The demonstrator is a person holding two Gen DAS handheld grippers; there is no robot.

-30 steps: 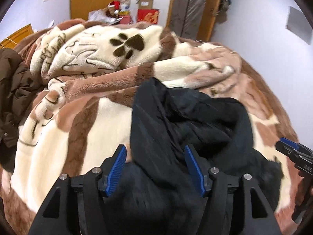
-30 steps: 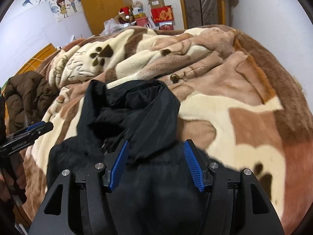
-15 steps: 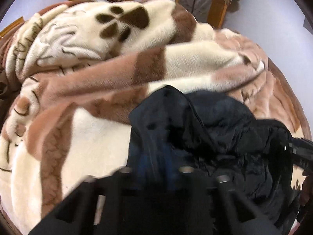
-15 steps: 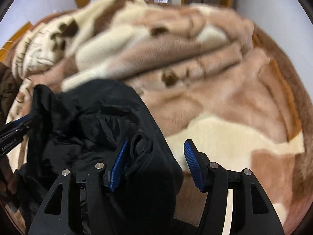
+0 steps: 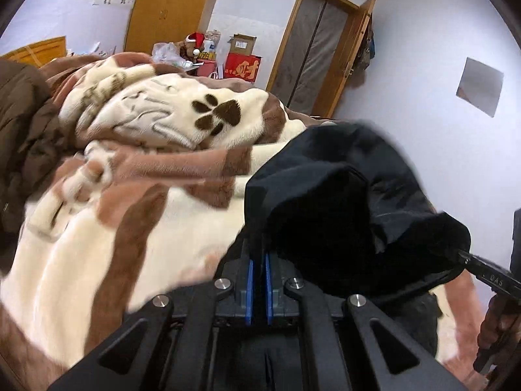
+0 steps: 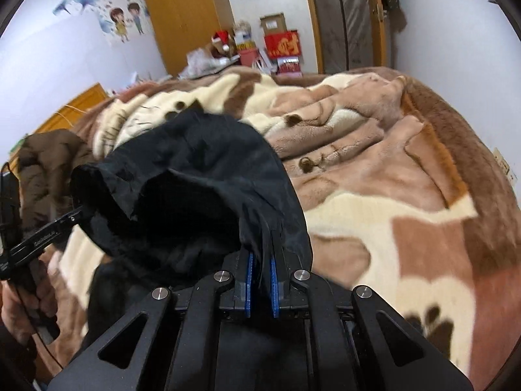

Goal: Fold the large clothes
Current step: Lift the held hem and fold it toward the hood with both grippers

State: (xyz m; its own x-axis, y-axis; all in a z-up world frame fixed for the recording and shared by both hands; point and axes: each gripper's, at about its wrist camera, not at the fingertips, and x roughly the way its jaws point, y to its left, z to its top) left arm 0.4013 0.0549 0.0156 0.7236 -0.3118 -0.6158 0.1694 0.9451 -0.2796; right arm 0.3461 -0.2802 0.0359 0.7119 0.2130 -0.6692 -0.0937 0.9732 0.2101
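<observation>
A black garment [image 5: 329,202] hangs lifted above the bed between my two grippers. My left gripper [image 5: 258,260] is shut on its left edge, blue pads pressed on the cloth. My right gripper [image 6: 260,262] is shut on the other edge of the same black garment [image 6: 195,176]. The left gripper also shows at the left of the right wrist view [image 6: 75,216], clamped on the cloth. The right gripper shows at the right edge of the left wrist view [image 5: 462,255]. The cloth sags open between them.
A brown and cream paw-print blanket [image 5: 136,163] covers the bed [image 6: 390,195]. A brown puffy coat [image 5: 22,123] lies at the left. Boxes and clutter [image 5: 241,62] stand by the far wall near a wooden wardrobe and a door.
Both grippers have closed on the black garment and lifted it off the blanket. They were open over it a second ago.
</observation>
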